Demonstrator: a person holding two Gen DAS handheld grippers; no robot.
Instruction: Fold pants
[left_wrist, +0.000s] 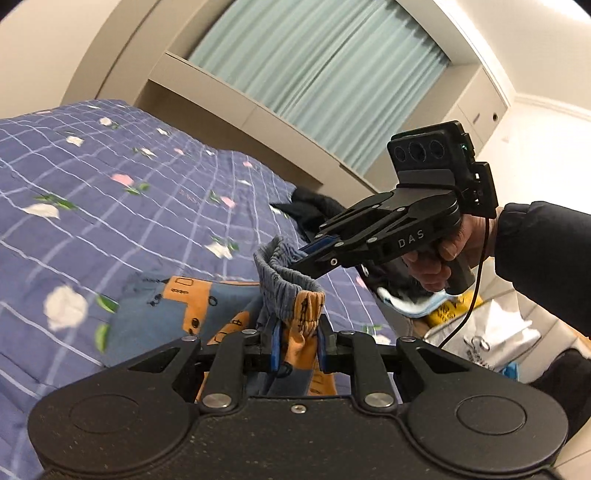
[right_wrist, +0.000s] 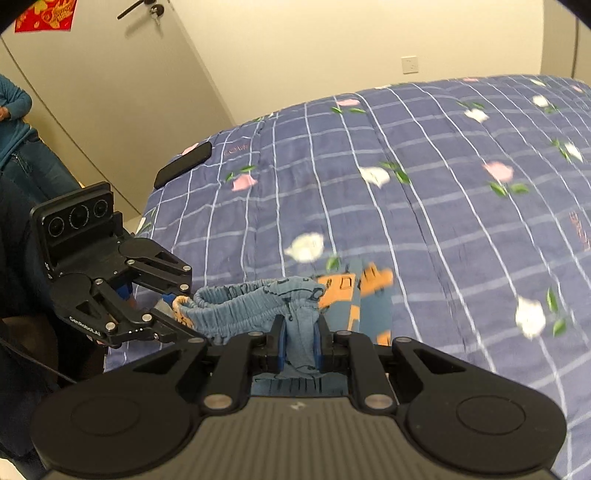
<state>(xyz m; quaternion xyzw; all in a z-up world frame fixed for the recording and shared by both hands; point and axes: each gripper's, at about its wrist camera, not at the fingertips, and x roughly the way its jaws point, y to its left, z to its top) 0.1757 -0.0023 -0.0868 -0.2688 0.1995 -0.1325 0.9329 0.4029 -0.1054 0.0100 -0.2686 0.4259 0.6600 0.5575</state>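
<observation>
The small blue pants (left_wrist: 207, 306) with orange patches hang from both grippers above the bed; they also show in the right wrist view (right_wrist: 258, 310). My left gripper (left_wrist: 297, 343) is shut on one end of the elastic waistband. It shows at the left of the right wrist view (right_wrist: 177, 306). My right gripper (right_wrist: 299, 347) is shut on the other end of the waistband, and shows in the left wrist view (left_wrist: 299, 258). The waistband is stretched between them. The legs trail down onto the quilt.
The bed has a blue checked quilt (right_wrist: 443, 184) with flower prints. A black phone (right_wrist: 183, 164) lies near its far corner. Dark clothes (left_wrist: 314, 210) lie at the bed edge. A person in blue (right_wrist: 14, 122) stands by the door. Bags (left_wrist: 491, 325) sit on the floor.
</observation>
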